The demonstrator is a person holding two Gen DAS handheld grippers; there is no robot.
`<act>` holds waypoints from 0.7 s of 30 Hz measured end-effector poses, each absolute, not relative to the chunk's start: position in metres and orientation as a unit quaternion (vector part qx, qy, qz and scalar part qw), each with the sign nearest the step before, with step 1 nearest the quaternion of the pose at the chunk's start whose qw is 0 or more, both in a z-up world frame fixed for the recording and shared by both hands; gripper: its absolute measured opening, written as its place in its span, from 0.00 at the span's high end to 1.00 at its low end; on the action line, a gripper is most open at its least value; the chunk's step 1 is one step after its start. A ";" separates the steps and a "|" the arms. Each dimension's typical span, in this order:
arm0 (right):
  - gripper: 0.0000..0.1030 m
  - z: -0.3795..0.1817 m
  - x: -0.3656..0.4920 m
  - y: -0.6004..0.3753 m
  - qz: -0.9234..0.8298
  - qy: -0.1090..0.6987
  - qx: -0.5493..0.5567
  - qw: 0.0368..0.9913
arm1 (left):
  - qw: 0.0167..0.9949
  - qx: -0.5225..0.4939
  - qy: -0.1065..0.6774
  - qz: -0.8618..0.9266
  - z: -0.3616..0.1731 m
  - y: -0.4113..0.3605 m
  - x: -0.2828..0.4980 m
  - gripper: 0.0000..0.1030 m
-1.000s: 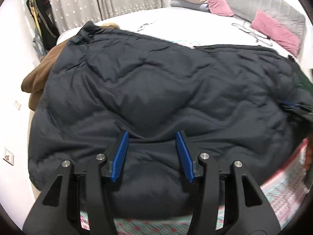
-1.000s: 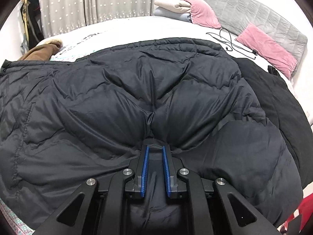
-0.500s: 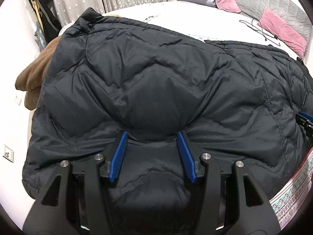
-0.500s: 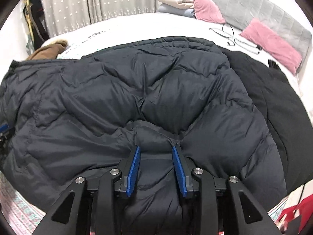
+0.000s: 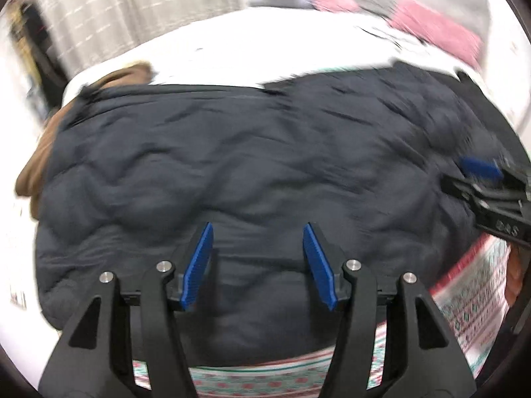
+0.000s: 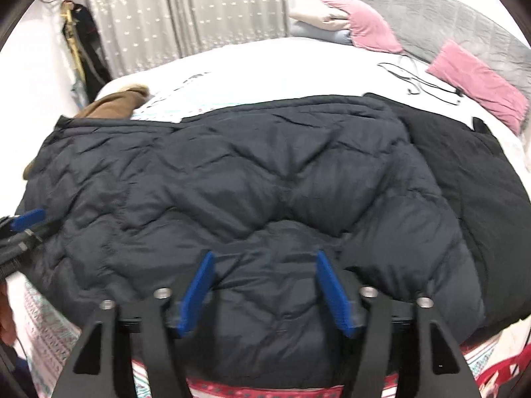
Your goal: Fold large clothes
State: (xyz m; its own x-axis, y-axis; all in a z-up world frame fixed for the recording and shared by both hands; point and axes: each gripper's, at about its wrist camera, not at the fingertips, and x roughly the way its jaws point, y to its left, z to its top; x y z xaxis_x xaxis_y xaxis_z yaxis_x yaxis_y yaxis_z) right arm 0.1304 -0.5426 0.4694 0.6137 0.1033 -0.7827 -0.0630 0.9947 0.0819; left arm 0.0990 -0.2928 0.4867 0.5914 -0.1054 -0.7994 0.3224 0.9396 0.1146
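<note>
The left gripper (image 5: 257, 232) fills the lower centre of its own view, its 2 blue pads (image 5: 195, 268) apart, the jaws having just opened a little further. The right gripper (image 6: 264, 260), low in its own frame, has just been opening, its jaws wide apart and pinching nothing.

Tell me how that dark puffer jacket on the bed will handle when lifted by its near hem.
The puffer jacket looks floppy: it lies creased and would probably drape. Its puffy quilting suggests it is light for its bulk. The smooth shell may slip from the jaws.
</note>
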 end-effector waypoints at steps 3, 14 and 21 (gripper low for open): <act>0.32 0.463 0.134 -0.537 0.049 0.448 0.019 0.893 | 0.876 0.180 0.432 -0.117 0.474 -0.322 0.100 0.43; 0.23 0.445 0.147 -0.538 0.060 0.475 0.023 0.878 | 0.869 0.191 0.451 -0.073 0.464 -0.337 0.174 0.33; 0.22 0.446 0.153 -0.543 0.064 0.487 0.029 0.871 | 0.855 0.206 0.474 -0.039 0.463 -0.358 0.233 0.32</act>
State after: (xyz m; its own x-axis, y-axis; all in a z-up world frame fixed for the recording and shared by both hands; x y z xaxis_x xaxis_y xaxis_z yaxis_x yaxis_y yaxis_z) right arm 0.1531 -0.5427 0.4461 0.5174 0.1399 -0.8442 -0.0837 0.9901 0.1128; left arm 0.2329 -0.3580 0.4633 0.5469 0.1285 -0.8273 0.2620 0.9122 0.3149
